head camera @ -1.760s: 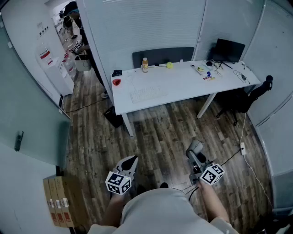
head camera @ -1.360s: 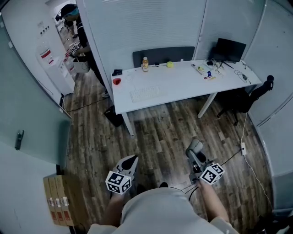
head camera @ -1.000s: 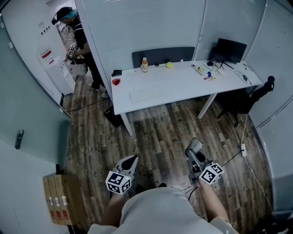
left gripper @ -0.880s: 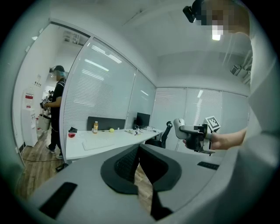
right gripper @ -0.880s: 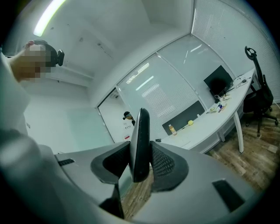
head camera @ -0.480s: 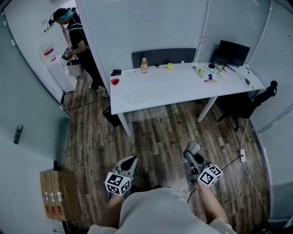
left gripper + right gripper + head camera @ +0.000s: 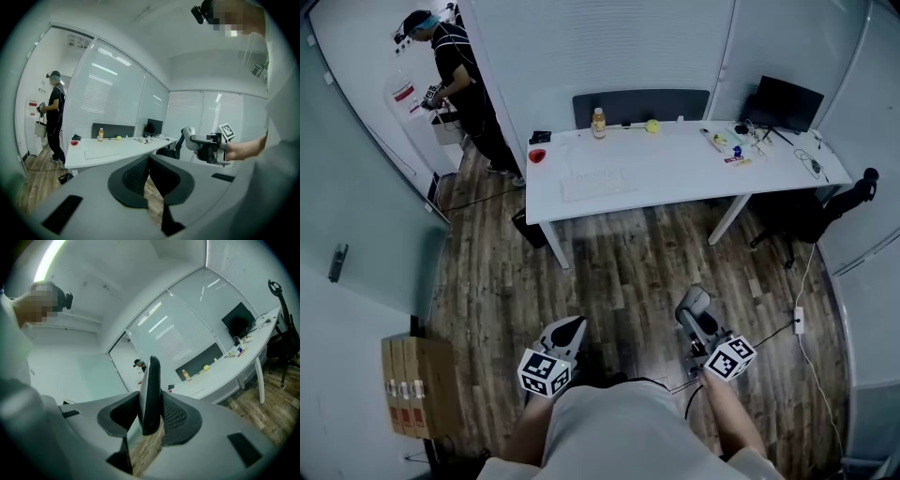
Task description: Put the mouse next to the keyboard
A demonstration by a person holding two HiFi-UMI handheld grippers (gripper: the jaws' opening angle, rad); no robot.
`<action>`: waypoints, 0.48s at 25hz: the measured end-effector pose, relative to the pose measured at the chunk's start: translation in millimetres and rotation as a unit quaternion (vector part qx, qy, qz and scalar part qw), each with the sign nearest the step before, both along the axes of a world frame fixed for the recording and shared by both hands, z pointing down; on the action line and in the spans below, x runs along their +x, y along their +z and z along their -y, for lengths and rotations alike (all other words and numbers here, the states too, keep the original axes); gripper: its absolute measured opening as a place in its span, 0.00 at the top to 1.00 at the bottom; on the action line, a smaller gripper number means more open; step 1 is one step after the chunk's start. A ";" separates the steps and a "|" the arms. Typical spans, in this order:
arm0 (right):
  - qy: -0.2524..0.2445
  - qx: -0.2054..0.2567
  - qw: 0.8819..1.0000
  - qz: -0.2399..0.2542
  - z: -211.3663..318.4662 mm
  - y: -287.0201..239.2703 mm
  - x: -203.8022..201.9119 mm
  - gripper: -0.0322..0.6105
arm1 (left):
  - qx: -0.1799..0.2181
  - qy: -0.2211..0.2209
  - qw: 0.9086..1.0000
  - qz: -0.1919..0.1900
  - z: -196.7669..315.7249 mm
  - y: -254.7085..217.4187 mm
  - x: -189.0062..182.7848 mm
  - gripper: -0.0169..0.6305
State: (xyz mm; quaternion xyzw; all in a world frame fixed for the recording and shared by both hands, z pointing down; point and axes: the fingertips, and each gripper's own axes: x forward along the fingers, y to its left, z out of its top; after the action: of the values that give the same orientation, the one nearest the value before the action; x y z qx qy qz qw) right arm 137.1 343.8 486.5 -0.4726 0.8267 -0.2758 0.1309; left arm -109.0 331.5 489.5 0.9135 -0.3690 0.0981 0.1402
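Transport is looking like the step in hand. In the head view, the right tool (image 7: 691, 314) is gripping the mouse (image 7: 697, 298), and the left tool (image 7: 570, 326) is pointing forward beside it. The table (image 7: 675, 173) and the keyboard (image 7: 598, 184) are lying well ahead of both tools, across open floor (image 7: 628, 262).

In the left gripper view, the left tool (image 7: 148, 161) is showing its jaws closed together with nothing between them. The keyboard (image 7: 101, 152) is sitting far beyond its tip.

In the right gripper view, the right tool (image 7: 150, 411) is clamping the mouse (image 7: 150, 380) on edge between both pads, with the table (image 7: 225, 366) well ahead.

The next move is calling for bringing the right tool up to the table and lowering the mouse just beside the keyboard before letting go.
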 end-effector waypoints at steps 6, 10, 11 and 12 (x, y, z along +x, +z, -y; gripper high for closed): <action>0.001 -0.006 1.000 0.007 8.1 6.0 1.5 0.72 | -0.004 -0.001 1.000 0.004 7.7 0.2 1.4 0.95; 0.004 -0.009 1.000 0.007 16.7 10.9 -0.6 0.72 | -0.007 0.000 1.000 0.002 17.6 5.2 -0.8 0.95; 0.005 -0.010 1.000 0.005 19.3 12.1 -1.5 0.72 | -0.008 0.001 1.000 0.001 21.0 6.5 -1.3 0.95; 0.006 -0.012 1.000 0.004 22.0 13.0 -2.2 0.72 | -0.009 0.002 1.000 0.000 24.7 7.7 -1.8 0.95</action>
State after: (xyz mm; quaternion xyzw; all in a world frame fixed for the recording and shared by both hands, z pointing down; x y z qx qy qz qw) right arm 134.9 321.8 499.5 -0.4777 0.8202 -0.2865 0.1302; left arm -110.8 306.8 497.2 0.9131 -0.3661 0.1019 0.1480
